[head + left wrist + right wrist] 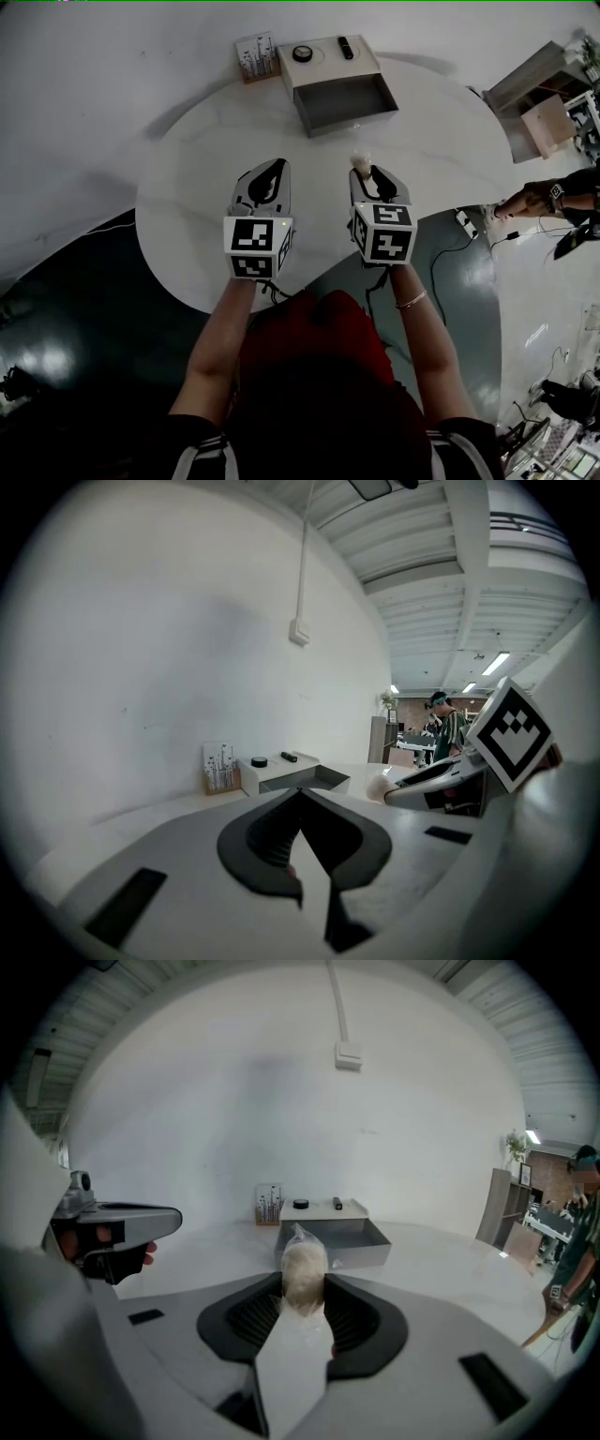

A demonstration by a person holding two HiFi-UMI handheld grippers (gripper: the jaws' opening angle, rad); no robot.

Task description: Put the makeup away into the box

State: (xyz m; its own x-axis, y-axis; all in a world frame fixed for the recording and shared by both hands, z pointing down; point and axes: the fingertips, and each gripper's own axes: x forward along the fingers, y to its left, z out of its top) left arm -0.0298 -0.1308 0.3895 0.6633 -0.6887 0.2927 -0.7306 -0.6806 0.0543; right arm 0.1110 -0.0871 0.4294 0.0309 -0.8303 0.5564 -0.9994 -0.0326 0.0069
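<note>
Our left gripper (300,797) hovers above the white worktop (187,206) with its jaws pressed together and nothing between them. Judging by that, it has no part in this step and is best kept out of the way on its own side. Farther off, at the back of the worktop, a small card stand (255,56) sits just beside the grey box (323,70). The box's drawer (352,122) is pulled open toward us and looks empty. On the box's lid lie a round black compact (302,53) and, to its right, a short black stick (346,47) that is probably a lipstick. Our right gripper (305,1283) is clamped on the task's thing, a pale makeup puff (304,1258) in a clear wrapper. The puff is held above the worktop, well short of the drawer. To do this step well, we think we should carry the puff level over the drawer's front wall and lower it well inside. We should part the jaws only there, since the slick wrapper could slip or cling to a pad. We can read no brand or lettering anywhere. The card shows only dark sprigs, and the cubes on our grippers carry plain black-and-white square markers.
</note>
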